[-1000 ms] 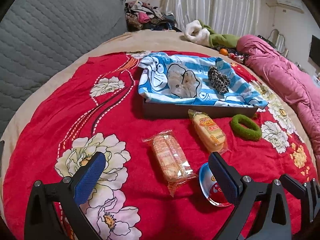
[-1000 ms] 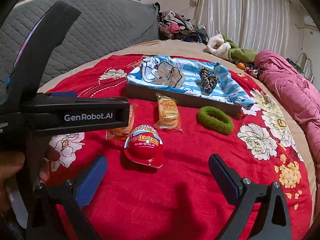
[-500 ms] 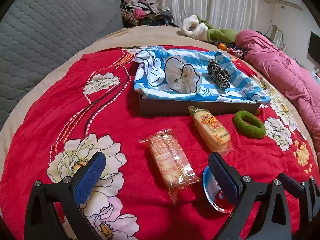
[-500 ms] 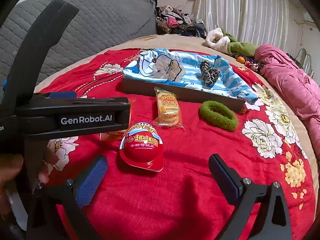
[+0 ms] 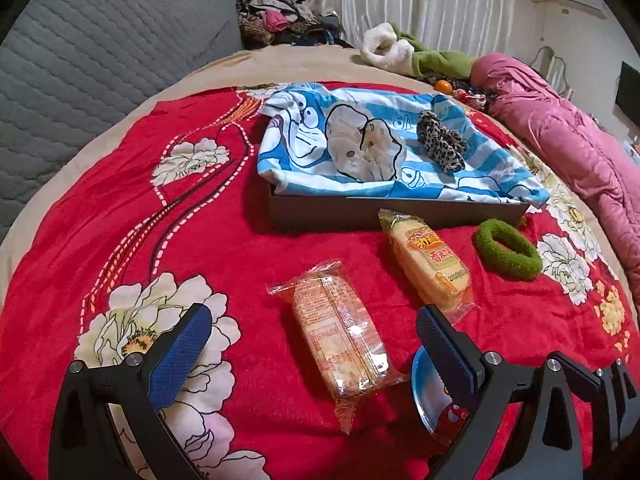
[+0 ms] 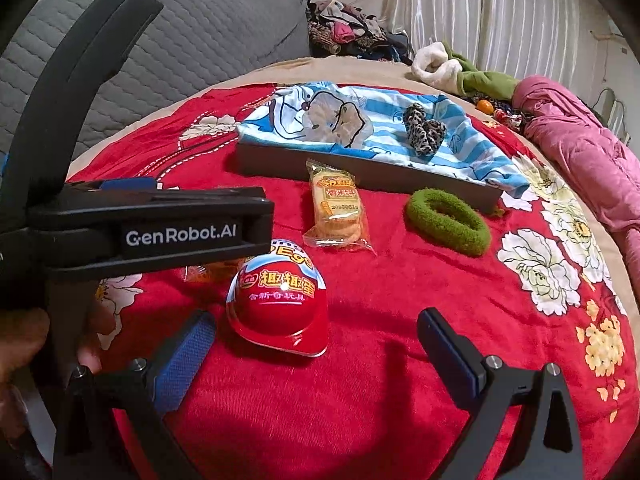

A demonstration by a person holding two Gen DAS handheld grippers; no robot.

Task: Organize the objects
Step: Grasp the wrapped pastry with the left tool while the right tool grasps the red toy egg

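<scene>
A clear-wrapped cracker pack (image 5: 338, 336) lies on the red floral blanket, between the open jaws of my left gripper (image 5: 310, 336). A yellow snack pack (image 5: 430, 262) (image 6: 336, 208) and a green hair ring (image 5: 506, 249) (image 6: 446, 222) lie in front of a dark tray (image 5: 360, 212) (image 6: 280, 160) lined with a blue striped cloth. A leopard scrunchie (image 5: 440, 146) (image 6: 424, 130) and a pale scrunchie (image 5: 364, 148) sit in the tray. A red egg toy (image 6: 280, 304) (image 5: 436, 408) lies just ahead of my open right gripper (image 6: 316, 340).
The left gripper's black body (image 6: 140, 232) fills the left of the right wrist view and hides most of the cracker pack. A pink quilt (image 5: 568, 140) lies along the right. A grey headboard (image 5: 100, 60) and piled clothes (image 5: 280, 16) stand at the back.
Both grippers have moved forward and lower toward the items. The cracker pack now lies between the left jaws, and the red egg toy is closer to the right jaws. Both stay open.
</scene>
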